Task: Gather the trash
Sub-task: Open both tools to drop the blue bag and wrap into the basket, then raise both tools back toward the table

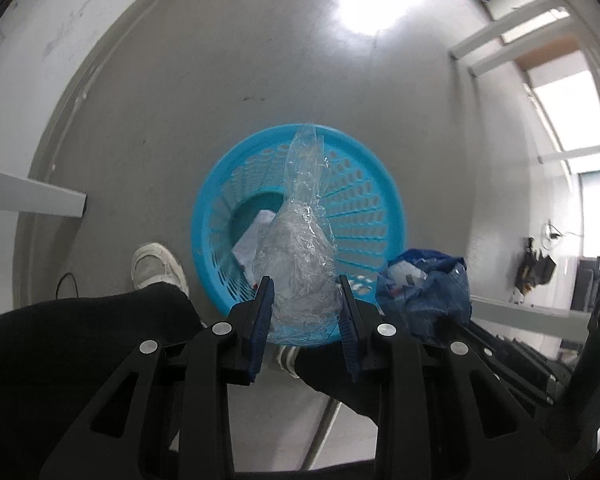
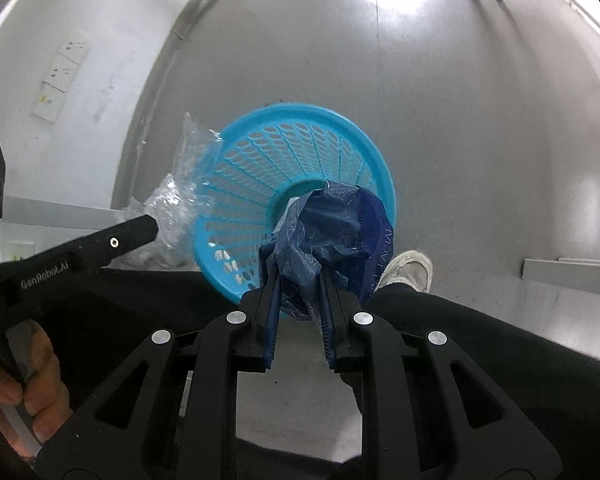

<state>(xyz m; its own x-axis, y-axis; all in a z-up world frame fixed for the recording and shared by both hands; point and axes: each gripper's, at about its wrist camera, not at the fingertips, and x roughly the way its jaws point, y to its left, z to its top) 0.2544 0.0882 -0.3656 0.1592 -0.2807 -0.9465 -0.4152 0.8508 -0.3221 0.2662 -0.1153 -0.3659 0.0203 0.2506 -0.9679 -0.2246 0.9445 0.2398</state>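
A blue basket (image 1: 374, 200) stands on the grey floor (image 1: 220, 80), and both grippers hang above it, each with a piece of trash. The left gripper (image 1: 305, 286) has its pads set apart with a crumpled clear wrap (image 1: 298, 240) filling the gap between them; the wrap bulges against both pads and rises in a twisted tail over the basket's mouth, so the gripper pinches it loosely above the near rim. Down in the basket's bottom, beside the wrap, lies a white paper (image 1: 252, 240). In the right wrist view the right gripper (image 2: 298, 284) has its fingers drawn close together, clamped on a crumpled dark blue bag (image 2: 332, 232) with pale print, which hangs over the basket's (image 2: 260, 152) near side and covers part of its bottom. From this view the clear wrap (image 2: 176, 200) shows at the basket's left rim, held by the left gripper's black finger (image 2: 112, 240). The same blue bag (image 1: 424, 292) appears in the left wrist view just right of the basket. The person's black trousers (image 1: 80, 340) and a white shoe (image 1: 156, 266) lie on the near side of the basket, the shoe just left of its rim; a second shoe (image 2: 410, 270) shows right of it in the right wrist view. A white wall (image 2: 72, 40) with sockets (image 2: 62, 76) stands left of the basket.
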